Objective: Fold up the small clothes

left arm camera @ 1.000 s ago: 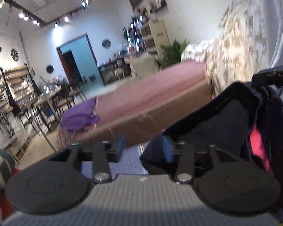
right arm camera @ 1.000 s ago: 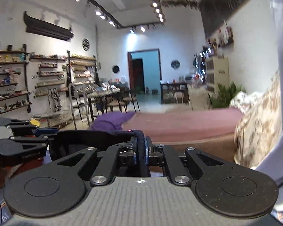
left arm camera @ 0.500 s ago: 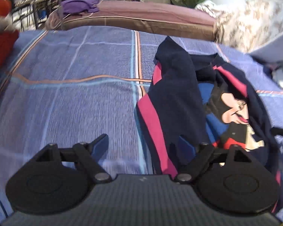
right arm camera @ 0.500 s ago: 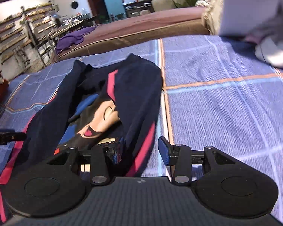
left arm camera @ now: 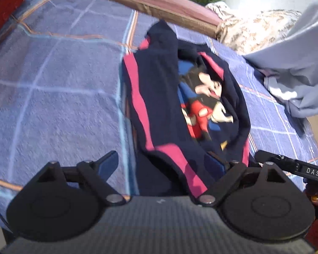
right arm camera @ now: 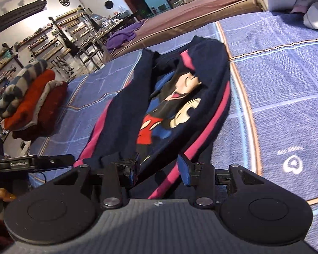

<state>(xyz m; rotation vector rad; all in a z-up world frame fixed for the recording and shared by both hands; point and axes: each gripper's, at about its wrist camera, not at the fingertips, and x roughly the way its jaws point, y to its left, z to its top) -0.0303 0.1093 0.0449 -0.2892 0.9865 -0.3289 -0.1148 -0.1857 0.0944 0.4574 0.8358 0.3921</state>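
Left wrist cam first: the left gripper [left arm camera: 162, 165] has its jaws spread wide, nothing pinched. The navy garment [left arm camera: 180, 97] with pink stripes and a cartoon print lies crumpled on the blue plaid blanket [left arm camera: 59, 89], running from about 6 o'clock up toward 12. Its near hem sits right between the blue fingertips [left arm camera: 109, 162] but isn't clamped. Over at 3 o'clock there's a pale blue-grey cloth [left arm camera: 296, 63] bunched on the blanket, and the other gripper's finger pokes in around 4 o'clock.

Right wrist cam: the right gripper [right arm camera: 159, 168] is also spread apart, hem of the same garment [right arm camera: 173, 105] lying across the gap between its fingers, loose as far as I can see. The garment stretches up toward 12 o'clock on the blanket [right arm camera: 286, 84]. At 9 o'clock there's a stack of folded clothes [right arm camera: 29, 103], red ones with a striped grey piece on top, well apart from the garment. A purple cloth [right arm camera: 125, 35] sits on the brownish mattress [right arm camera: 201, 8] at around 11 o'clock.
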